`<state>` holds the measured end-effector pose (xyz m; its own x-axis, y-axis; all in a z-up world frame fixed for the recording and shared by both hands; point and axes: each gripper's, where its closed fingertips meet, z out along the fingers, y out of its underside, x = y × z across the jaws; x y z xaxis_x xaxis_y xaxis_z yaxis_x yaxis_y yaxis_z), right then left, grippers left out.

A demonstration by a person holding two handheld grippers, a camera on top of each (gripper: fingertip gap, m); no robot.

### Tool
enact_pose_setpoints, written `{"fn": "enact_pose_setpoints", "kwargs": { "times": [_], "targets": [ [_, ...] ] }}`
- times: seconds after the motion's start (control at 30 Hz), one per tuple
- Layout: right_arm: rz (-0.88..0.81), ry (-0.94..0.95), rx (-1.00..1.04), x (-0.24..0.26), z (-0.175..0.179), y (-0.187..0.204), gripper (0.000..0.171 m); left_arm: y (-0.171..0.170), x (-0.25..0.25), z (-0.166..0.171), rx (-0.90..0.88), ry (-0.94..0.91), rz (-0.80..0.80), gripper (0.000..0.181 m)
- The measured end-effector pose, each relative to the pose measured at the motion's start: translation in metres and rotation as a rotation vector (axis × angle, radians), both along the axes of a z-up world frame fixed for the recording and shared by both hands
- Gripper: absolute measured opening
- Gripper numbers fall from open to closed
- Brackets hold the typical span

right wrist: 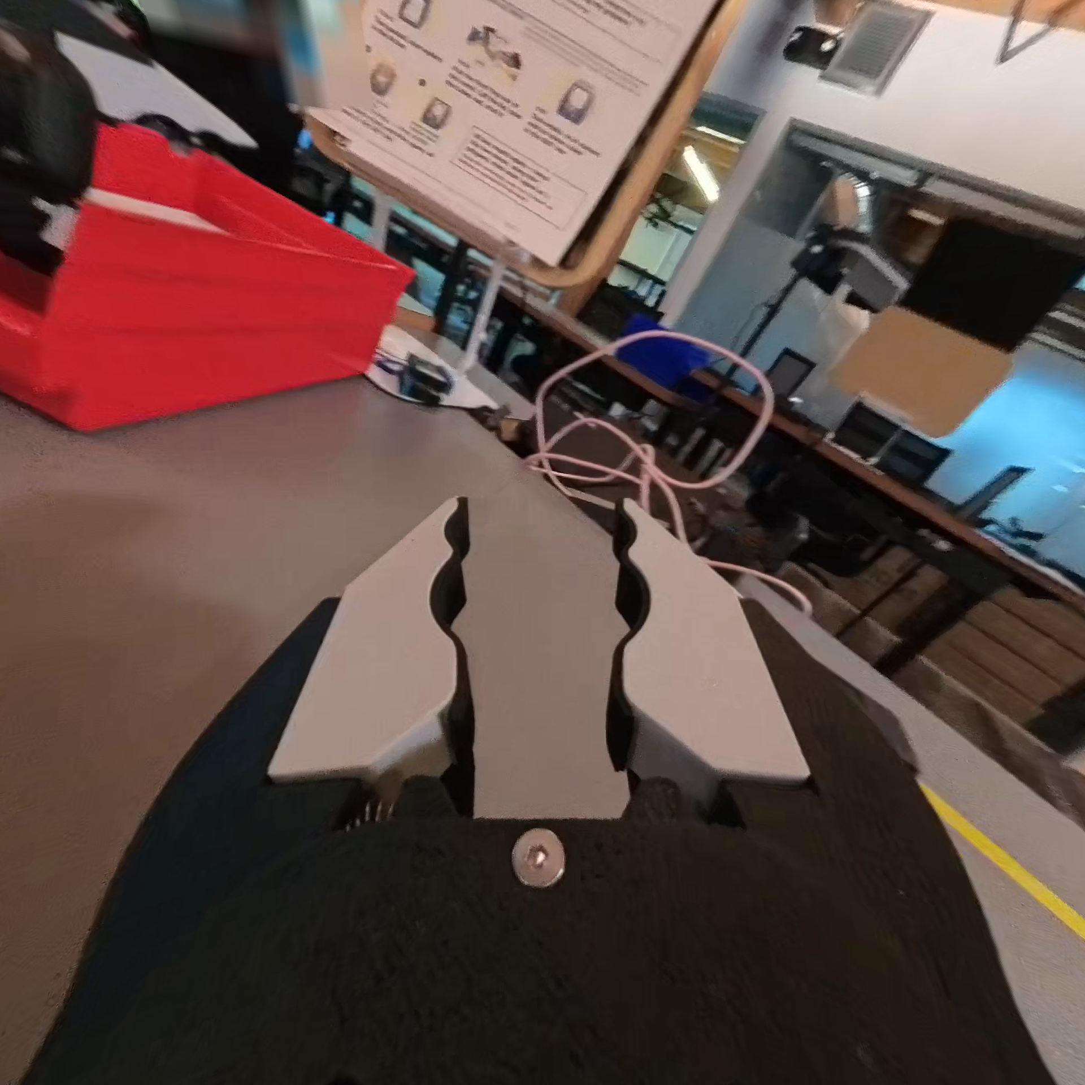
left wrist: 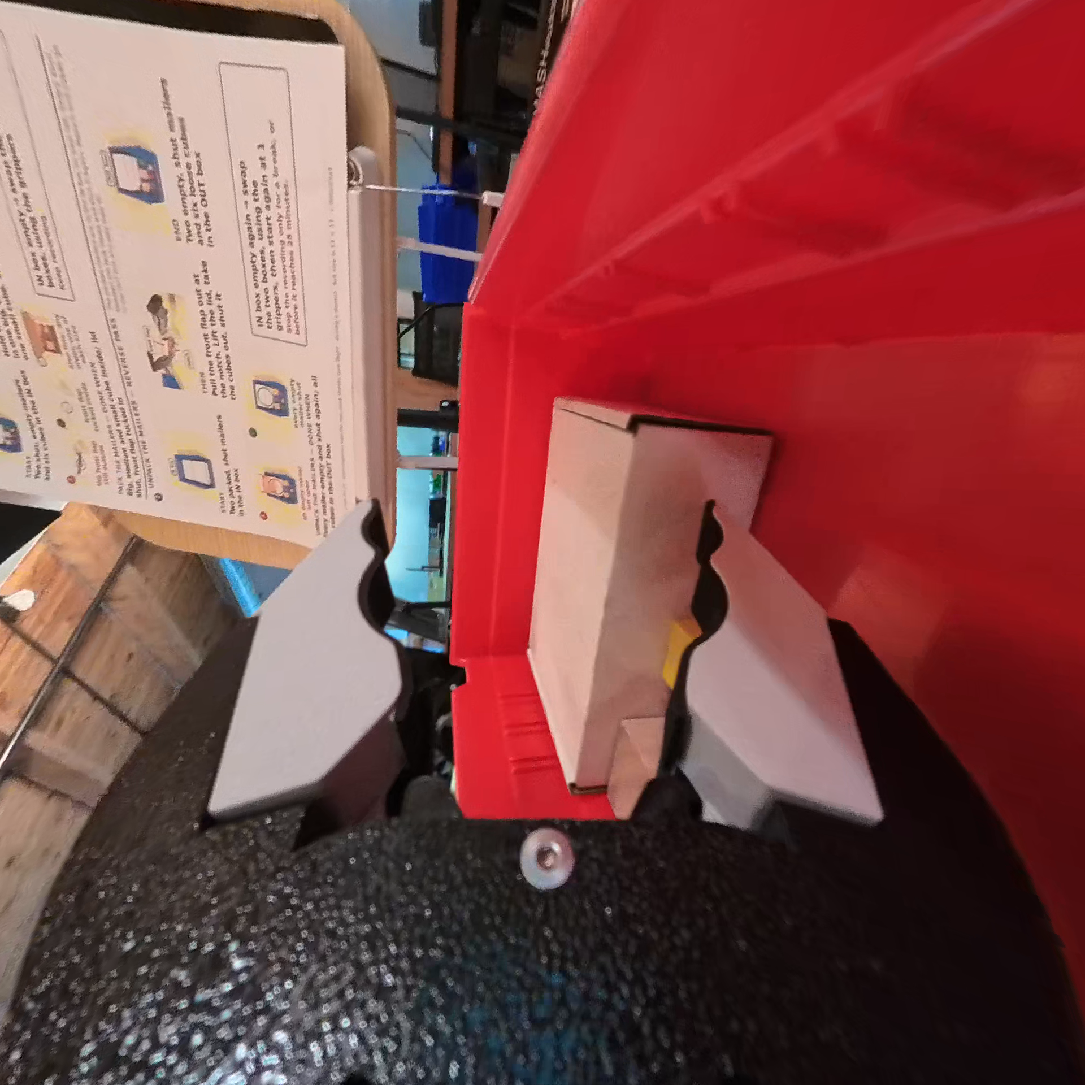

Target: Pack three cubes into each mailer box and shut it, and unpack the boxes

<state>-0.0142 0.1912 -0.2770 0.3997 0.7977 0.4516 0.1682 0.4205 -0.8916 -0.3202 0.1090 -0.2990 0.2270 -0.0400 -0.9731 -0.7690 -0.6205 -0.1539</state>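
In the left wrist view a white mailer box, shut, stands on edge inside the red bin, against its end wall. My left gripper is open wide. Its jaws straddle the bin's end wall and the box: one finger is outside the bin, the other is inside, beside the box. A small yellow piece shows between that finger and the box. My right gripper is open and empty, low over the grey table, to the right of the red bin.
An instruction sheet on a wooden board stands on a stand behind the bin; it also shows in the left wrist view. A pink cable loops off the table's far edge. My left gripper's black body sits over the bin's left end.
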Motion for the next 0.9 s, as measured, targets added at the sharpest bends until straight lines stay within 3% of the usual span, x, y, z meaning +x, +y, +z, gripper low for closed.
{"fn": "enact_pose_setpoints", "kwargs": {
  "times": [0.1,0.3,0.47,0.7,0.9],
  "targets": [
    [0.076,-0.081,0.0,-0.034,0.001,-0.03,0.047,-0.004,0.012,-0.005,-0.001,-0.059,-0.067,0.106],
    [0.212,-0.062,-0.07,-0.082,0.0,-0.06,0.042,-0.027,0.047,-0.014,-0.022,-0.144,-0.246,0.107],
    [0.241,-0.063,-0.156,-0.106,-0.011,-0.059,0.041,-0.054,0.067,-0.024,-0.063,-0.285,-0.331,0.116],
    [0.257,-0.106,-0.146,-0.125,-0.019,-0.059,0.04,-0.102,0.091,-0.025,-0.094,-0.29,-0.427,0.112],
    [0.212,-0.076,-0.241,-0.164,-0.016,-0.034,0.035,-0.098,0.075,-0.031,-0.171,-0.294,-0.375,0.114]
  ]
}}
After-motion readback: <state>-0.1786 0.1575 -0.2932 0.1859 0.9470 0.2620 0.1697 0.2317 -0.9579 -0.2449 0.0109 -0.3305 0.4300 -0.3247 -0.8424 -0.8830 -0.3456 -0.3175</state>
